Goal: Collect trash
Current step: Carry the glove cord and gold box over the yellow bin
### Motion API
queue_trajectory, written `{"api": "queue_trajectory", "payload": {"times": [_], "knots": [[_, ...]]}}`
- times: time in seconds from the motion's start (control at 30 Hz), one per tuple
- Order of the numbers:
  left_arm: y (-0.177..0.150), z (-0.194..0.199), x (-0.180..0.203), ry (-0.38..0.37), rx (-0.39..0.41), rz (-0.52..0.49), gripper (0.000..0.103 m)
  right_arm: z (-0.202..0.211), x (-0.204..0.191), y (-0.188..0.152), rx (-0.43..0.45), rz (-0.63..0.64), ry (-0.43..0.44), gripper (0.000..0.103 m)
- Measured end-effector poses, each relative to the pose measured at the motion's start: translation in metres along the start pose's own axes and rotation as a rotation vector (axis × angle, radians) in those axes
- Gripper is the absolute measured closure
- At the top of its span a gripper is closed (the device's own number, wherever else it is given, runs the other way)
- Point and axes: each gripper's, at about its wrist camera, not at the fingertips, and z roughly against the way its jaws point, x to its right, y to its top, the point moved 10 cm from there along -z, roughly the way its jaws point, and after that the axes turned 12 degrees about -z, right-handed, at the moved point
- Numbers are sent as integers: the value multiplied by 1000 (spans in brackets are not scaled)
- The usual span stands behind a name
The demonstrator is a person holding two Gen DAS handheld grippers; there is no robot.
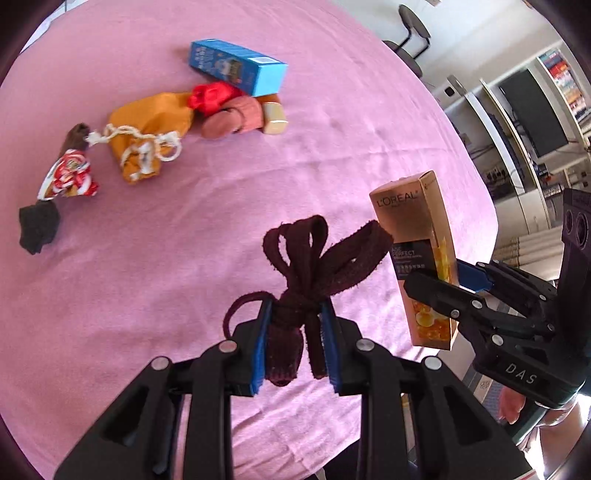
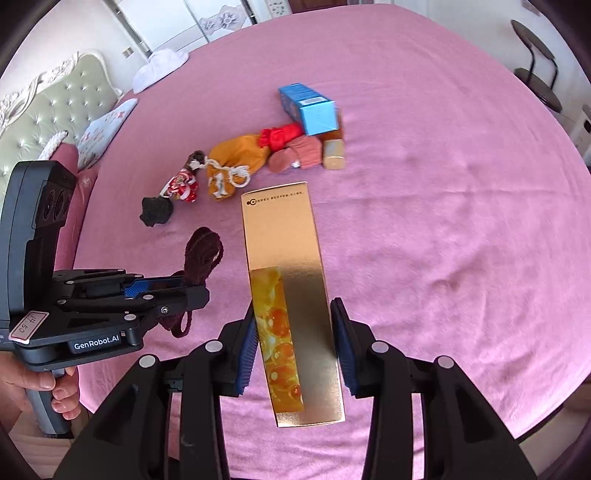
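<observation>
My left gripper (image 1: 295, 317) is shut on a dark maroon knotted cloth strip (image 1: 314, 258), which hangs between its blue pads above the pink tablecloth (image 1: 184, 258). To its right, my right gripper (image 1: 443, 277) holds a tall gold L'Oreal carton (image 1: 421, 240). In the right wrist view the gold carton (image 2: 291, 295) stands lengthwise between the blue pads of the right gripper (image 2: 295, 332), which is shut on it. The left gripper (image 2: 192, 284) with the maroon cloth (image 2: 203, 251) sits at the left, a hand on its handle.
Farther back on the cloth lie a blue box (image 1: 236, 66), a red ribbon (image 1: 210, 96), a pink-brown cloth roll (image 1: 236, 118), an orange drawstring pouch (image 1: 147, 136), a red-and-white wrapper (image 1: 70, 173) and a black scrap (image 1: 37, 225). Chairs (image 1: 410, 29) stand beyond the table.
</observation>
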Motion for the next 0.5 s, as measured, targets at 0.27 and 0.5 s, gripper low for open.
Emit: {"api": "queue_trajectory", "payload": {"times": [0.27, 0.5], "knots": [[-12, -49, 147, -69, -91, -168, 77, 67, 125, -66, 51, -193, -52, 66], [-33, -104, 273, -133, -181, -321, 77, 115, 237, -141, 70, -361, -115, 66]]}}
